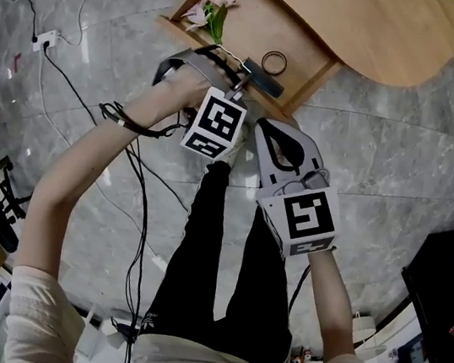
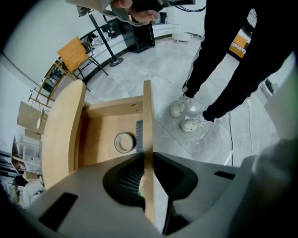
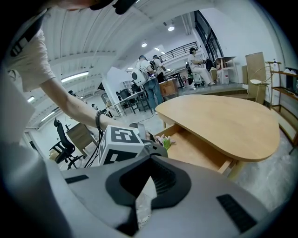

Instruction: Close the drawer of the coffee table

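Observation:
The wooden coffee table [image 1: 379, 30] stands at the top of the head view with its drawer [image 1: 307, 82] pulled out toward me. In the drawer lie a flower [image 1: 210, 18], a tape roll [image 1: 273, 61] and a teal comb [image 2: 138, 135]. My left gripper [image 1: 240, 84] points steeply down and is shut on the drawer's front panel [image 2: 147, 121], whose top edge runs between its jaws [image 2: 149, 160]. My right gripper [image 1: 263, 124] hovers just beside it, over the floor in front of the drawer. Its fingertips [image 3: 136, 209] meet with nothing held.
Marble floor surrounds the table. Black cables and a power strip [image 1: 44, 40] lie at the left. My own legs and shoes [image 2: 186, 116] stand close to the drawer front. A dark cabinet [image 1: 446, 305] is at the right. Chairs and people are far behind the table [image 3: 219, 123].

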A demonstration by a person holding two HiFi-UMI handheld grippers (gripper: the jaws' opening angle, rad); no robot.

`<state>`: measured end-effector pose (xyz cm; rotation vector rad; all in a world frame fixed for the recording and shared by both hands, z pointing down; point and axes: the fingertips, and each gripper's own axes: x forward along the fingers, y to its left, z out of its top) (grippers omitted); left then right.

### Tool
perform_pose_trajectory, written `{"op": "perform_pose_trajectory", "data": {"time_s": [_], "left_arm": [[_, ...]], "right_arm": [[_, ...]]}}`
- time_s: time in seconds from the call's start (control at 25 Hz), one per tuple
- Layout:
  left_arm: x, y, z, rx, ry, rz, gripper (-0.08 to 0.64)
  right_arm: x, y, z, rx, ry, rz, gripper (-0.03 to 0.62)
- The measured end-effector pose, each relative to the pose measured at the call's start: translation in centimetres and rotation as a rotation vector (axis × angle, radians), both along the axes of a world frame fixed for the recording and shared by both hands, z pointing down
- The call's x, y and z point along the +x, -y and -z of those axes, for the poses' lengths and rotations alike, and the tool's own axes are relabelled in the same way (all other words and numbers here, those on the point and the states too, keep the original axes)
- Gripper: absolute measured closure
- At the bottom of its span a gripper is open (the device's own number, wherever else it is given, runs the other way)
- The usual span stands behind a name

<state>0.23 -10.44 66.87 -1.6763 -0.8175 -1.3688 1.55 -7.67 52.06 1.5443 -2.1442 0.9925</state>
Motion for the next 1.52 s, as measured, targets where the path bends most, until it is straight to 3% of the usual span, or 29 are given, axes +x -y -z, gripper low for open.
{"op": "perform_pose_trajectory", "data": {"time_s": [0.24, 0.8, 1.12, 1.24, 1.4, 1.52], "left_arm": [[0.9, 1.3, 0.1, 0.041, 0.005, 0.014, 0.489], [4.5, 3.5, -0.1, 0.046, 0.003, 0.019, 0.489], [8.2, 6.1, 0.0, 0.065, -0.063, 0.134, 0.485], [9.6, 7.5, 0.4, 0.106, -0.173, 0.298, 0.463], [9.9, 8.5, 0.8, 0.106, -0.320, 0.748, 0.413], [8.8, 9.2, 1.4, 0.058, -0.418, 1.084, 0.407]], "right_arm": [[0.7, 0.2, 0.4, 0.006, 0.015, 0.005, 0.586], [1.3, -1.0, 0.1, -0.015, 0.060, 0.002, 0.586], [2.5, -0.9, -0.1, -0.013, 0.065, -0.012, 0.586], [2.7, -0.8, 0.0, -0.006, 0.065, -0.021, 0.586], [3.2, -1.3, 0.1, -0.011, 0.066, -0.049, 0.586], [3.7, -1.6, 0.3, -0.009, 0.065, -0.072, 0.586]]}}
